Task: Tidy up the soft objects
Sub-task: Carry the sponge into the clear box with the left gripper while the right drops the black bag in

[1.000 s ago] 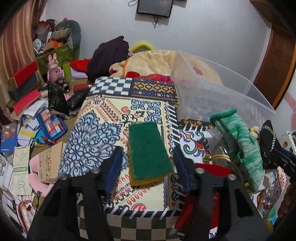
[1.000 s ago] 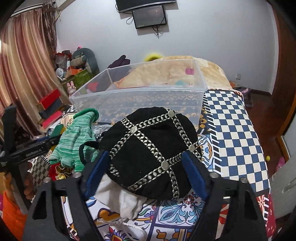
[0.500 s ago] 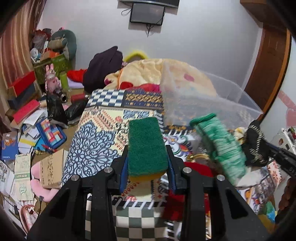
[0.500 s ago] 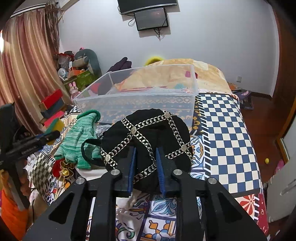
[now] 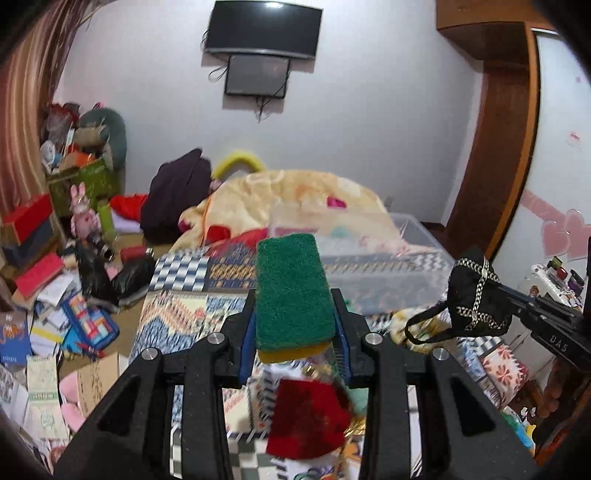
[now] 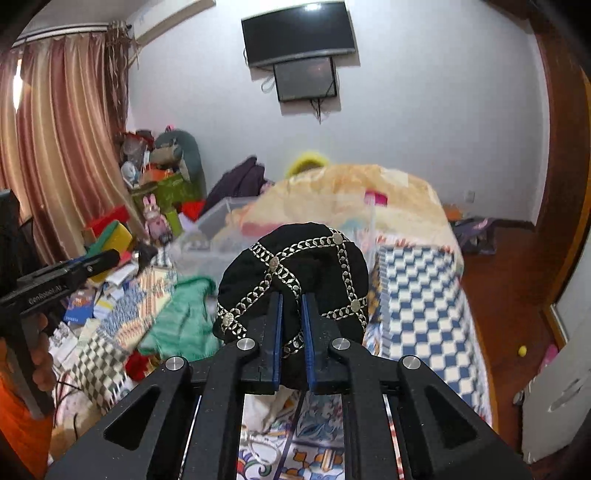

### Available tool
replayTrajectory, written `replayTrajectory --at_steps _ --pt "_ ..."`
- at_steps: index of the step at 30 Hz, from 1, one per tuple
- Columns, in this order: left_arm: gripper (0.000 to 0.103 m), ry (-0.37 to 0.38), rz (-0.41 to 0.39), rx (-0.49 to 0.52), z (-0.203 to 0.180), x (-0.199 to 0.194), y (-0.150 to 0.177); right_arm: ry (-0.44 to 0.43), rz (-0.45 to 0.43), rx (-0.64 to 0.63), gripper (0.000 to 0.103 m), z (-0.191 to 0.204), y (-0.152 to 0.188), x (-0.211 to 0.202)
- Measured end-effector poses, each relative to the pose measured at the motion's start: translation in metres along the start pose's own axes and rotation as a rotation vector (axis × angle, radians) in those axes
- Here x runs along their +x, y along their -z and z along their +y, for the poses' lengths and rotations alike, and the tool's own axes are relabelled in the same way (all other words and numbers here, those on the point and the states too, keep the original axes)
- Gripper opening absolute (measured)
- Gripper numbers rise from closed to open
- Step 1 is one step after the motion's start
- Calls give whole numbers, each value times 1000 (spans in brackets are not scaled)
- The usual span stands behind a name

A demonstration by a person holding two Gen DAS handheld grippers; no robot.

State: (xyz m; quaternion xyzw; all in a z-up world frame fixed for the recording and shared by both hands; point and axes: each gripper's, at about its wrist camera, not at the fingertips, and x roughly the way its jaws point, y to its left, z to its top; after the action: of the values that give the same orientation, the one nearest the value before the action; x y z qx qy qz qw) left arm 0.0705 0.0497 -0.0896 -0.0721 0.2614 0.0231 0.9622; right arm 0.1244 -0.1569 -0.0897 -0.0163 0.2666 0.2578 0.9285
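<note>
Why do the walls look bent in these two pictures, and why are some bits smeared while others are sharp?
Both views come through a fisheye lens, so the door frame and curtain bow. In the left wrist view the sponge is crisp, the red cloth smeared. In the right wrist view the black cap is sharp, the green glove blurred.

"DAS" on right tongs (image 5: 491, 286), "GenRobot.AI" on left tongs (image 6: 110, 254)

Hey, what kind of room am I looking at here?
Most likely a lived-in bedroom: a bed with patterned covers and a yellow blanket, a wall-mounted TV, curtains, and clutter piled in the corner.
</note>
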Motion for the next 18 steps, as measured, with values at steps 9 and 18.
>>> replayTrajectory --at_steps 9,18 --pt "35 45 -71 52 -26 8 -36 15 -135 -16 9 2 -42 -10" --pt "35 70 -18 51 -31 55 -64 17 -165 -24 9 7 -64 19"
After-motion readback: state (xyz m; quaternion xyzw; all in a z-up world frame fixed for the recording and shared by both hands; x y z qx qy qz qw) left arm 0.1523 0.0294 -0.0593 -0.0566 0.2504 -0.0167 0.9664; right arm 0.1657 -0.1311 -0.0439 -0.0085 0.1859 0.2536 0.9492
